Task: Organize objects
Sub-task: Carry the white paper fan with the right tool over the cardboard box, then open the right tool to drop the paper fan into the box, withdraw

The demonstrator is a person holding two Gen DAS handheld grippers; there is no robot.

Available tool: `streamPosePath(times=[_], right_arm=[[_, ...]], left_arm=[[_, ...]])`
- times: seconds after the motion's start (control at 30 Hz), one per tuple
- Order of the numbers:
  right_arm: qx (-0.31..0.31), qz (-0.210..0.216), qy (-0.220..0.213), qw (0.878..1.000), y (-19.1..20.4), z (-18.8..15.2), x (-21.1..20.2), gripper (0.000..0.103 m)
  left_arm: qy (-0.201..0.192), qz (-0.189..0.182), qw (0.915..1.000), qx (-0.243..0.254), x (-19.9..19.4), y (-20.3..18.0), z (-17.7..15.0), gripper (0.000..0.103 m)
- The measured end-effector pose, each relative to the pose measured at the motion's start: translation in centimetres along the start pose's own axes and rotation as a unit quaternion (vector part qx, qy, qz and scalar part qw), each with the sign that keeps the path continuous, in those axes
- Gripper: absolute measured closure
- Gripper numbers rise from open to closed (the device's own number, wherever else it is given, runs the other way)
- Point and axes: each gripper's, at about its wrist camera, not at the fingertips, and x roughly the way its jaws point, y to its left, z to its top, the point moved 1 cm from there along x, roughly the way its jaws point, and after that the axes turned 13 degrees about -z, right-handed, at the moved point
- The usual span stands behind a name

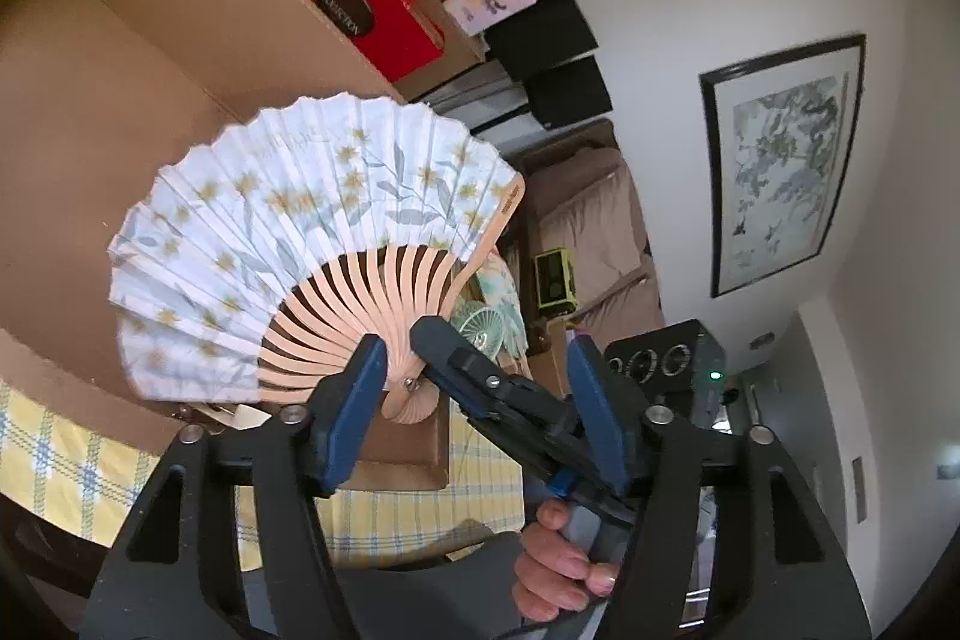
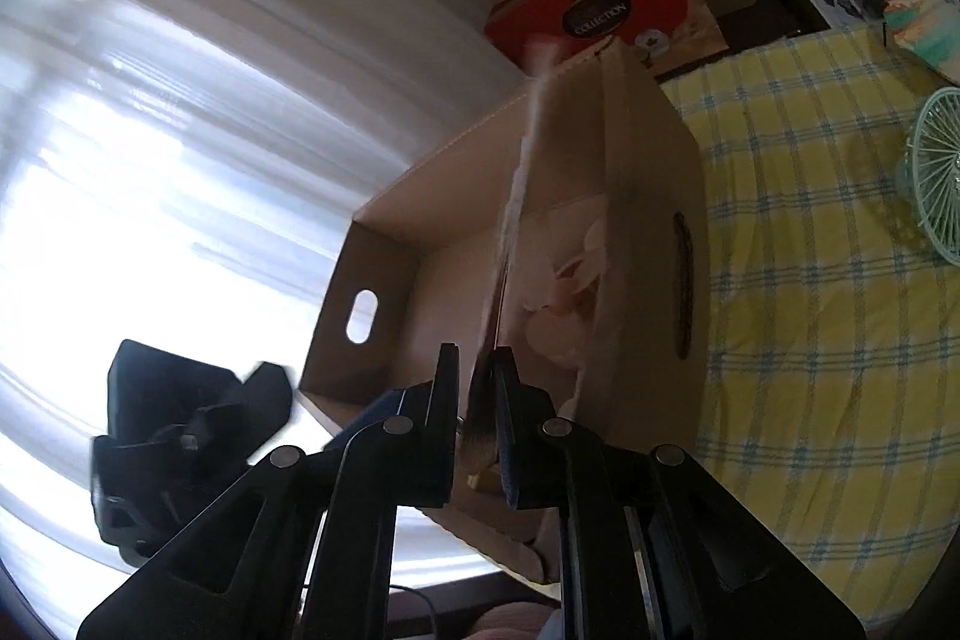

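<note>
Holding open paper fan [image 1: 312,232] by pivot in right gripper [image 2: 477,376] | left gripper [image 1: 474,388] open | light, tears easily, grab wooden ribs

fan [image 1: 288,220]: white leaf, yellow blossoms, grey-blue leaves, pale wooden ribs
tablecloth [image 2: 810,280]: yellow with blue-and-white check
box [image 2: 636,196]: plain brown cardboard
small fan [image 2: 936,184]: mint green
</note>
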Motion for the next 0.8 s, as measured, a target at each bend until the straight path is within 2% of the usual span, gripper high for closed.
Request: streamPosePath(times=[0.3, 0.37, 0.5, 0.63, 0.8], right_arm=[[-0.071, -0.055, 0.007, 0.996, 1.5, 0.0, 0.8, 0.088], [-0.092, -0.069, 0.009, 0.993, 2.0, -0.1, 0.6, 0.080], [-0.113, -0.074, 0.002, 0.991, 2.6, 0.0, -0.7, 0.051], [-0.130, -0.100, -0.028, 0.986, 2.3, 0.0, -3.1, 0.050], [-0.118, -0.095, -0.042, 0.988, 1.3, 0.2, -5.2, 0.050]], left_arm=[[-0.013, 0.010, 0.9999, 0.004, -1.7, -0.1, -0.1, 0.035], [-0.013, 0.013, 0.9998, 0.007, -1.8, -0.1, -0.2, 0.034], [-0.015, 0.015, 0.9997, 0.008, -2.1, 0.0, -0.3, 0.032], [-0.015, 0.017, 0.9997, 0.010, -2.1, -0.1, -0.5, 0.025], [-0.005, 0.024, 0.9995, 0.021, -1.6, -0.7, -0.9, 0.021]])
